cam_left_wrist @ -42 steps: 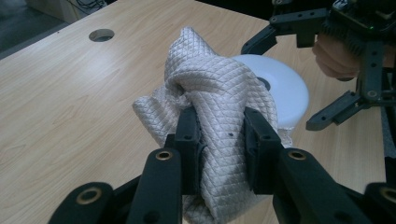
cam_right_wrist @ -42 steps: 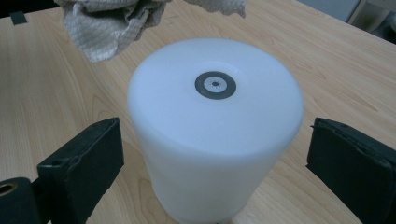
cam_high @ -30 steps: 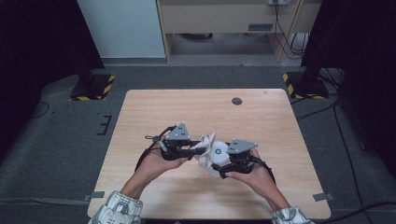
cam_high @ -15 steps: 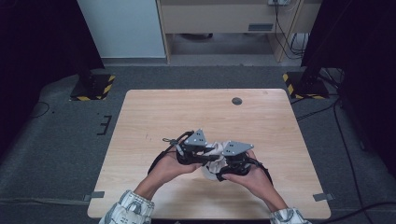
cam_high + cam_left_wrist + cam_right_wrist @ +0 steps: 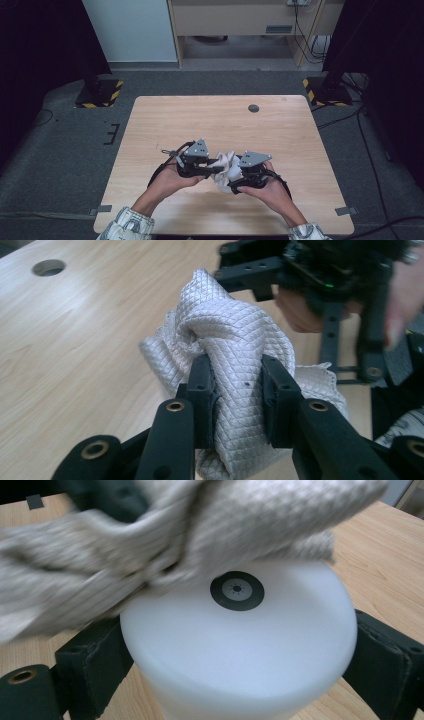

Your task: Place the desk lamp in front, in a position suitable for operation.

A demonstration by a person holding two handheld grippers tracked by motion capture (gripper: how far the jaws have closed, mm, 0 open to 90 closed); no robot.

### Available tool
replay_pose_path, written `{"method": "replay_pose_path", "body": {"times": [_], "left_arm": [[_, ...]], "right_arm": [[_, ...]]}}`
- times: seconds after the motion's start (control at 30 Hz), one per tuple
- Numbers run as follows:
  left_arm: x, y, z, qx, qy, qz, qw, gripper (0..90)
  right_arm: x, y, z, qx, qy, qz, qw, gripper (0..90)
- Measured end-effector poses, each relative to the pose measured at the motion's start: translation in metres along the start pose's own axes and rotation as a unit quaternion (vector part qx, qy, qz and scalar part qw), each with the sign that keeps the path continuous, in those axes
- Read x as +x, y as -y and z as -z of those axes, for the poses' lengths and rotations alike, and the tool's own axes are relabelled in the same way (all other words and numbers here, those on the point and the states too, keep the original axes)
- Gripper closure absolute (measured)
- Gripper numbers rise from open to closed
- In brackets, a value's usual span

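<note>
A white quilted cloth (image 5: 230,335) is bunched between the jaws of my left gripper (image 5: 237,385), which is shut on it. My right gripper (image 5: 237,665) is shut on a white round container (image 5: 240,645), one pad on each side of it. The container's flat end faces the camera and carries a black ring mark (image 5: 237,590). The cloth (image 5: 150,535) lies across the far edge of that flat end. In the high view both grippers meet near the table's front middle, the left gripper (image 5: 215,170) pressing the cloth (image 5: 225,161) against the container (image 5: 226,188) held in the right gripper (image 5: 234,184).
The light wooden table (image 5: 165,125) has a round cable hole (image 5: 253,108) near its far edge. Dark carpet surrounds it, with stands on yellow-and-black bases (image 5: 97,95) at the back left and back right. Cables trail from both grippers.
My left gripper has moved right with the cloth, closing the gap to the right gripper. The cloth now lies on the container. The right hand has stayed put.
</note>
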State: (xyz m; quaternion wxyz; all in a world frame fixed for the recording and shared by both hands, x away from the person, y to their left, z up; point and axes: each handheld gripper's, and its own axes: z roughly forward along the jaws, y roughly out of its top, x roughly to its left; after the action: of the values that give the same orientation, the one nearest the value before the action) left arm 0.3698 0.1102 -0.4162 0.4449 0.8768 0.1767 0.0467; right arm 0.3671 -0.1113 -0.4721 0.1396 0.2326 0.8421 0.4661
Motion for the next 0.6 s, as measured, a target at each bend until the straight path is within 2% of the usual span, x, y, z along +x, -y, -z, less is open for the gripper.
{"method": "replay_pose_path", "body": {"times": [0.03, 0.13, 0.23, 0.27, 0.33, 0.37, 0.43, 0.47, 0.5, 0.53, 0.6], "left_arm": [[0.000, 0.000, 0.000, 0.000, 0.000, 0.000, 1.0000, 69.7], [-0.001, -0.006, -0.011, -0.008, 0.018, 0.008, 0.9998, 69.7], [-0.001, -0.012, -0.019, -0.006, 0.020, 0.004, 0.9998, 69.7], [-0.001, -0.018, -0.026, -0.007, 0.016, 0.000, 0.9999, 69.6], [0.000, -0.021, -0.030, -0.004, 0.012, -0.002, 0.9999, 69.6], [0.004, -0.025, -0.034, -0.006, -0.002, 0.002, 1.0000, 69.6], [0.008, -0.027, -0.036, -0.007, -0.010, 0.008, 0.9999, 69.6], [0.014, -0.027, -0.036, -0.006, -0.027, 0.011, 0.9996, 69.6], [0.014, -0.027, -0.036, -0.006, -0.027, 0.011, 0.9996, 69.6], [0.016, -0.025, -0.032, -0.004, -0.037, 0.013, 0.9992, 69.6], [0.017, -0.023, -0.029, -0.001, -0.038, 0.012, 0.9992, 69.6]], "right_arm": [[0.000, 0.000, 0.000, 0.000, 0.000, 0.000, 1.0000, 8.7], [0.000, 0.000, 0.000, 0.000, 0.000, 0.000, 1.0000, 8.8], [0.000, 0.000, 0.000, -0.001, 0.000, 0.001, 1.0000, 8.8], [0.000, 0.001, 0.000, -0.002, 0.000, 0.001, 1.0000, 8.8], [0.000, 0.001, 0.000, -0.002, -0.001, 0.001, 1.0000, 8.8], [0.000, 0.001, 0.000, -0.003, -0.001, 0.000, 1.0000, 8.8], [0.000, 0.001, 0.000, -0.003, -0.001, -0.001, 1.0000, 8.8], [0.000, 0.001, 0.000, -0.003, 0.000, -0.001, 1.0000, 8.8], [0.000, 0.001, 0.000, -0.003, 0.000, -0.001, 1.0000, 8.8], [0.000, 0.001, 0.000, -0.003, 0.001, 0.000, 1.0000, 8.7], [0.000, 0.001, 0.000, -0.003, 0.001, -0.001, 1.0000, 8.8]]}}
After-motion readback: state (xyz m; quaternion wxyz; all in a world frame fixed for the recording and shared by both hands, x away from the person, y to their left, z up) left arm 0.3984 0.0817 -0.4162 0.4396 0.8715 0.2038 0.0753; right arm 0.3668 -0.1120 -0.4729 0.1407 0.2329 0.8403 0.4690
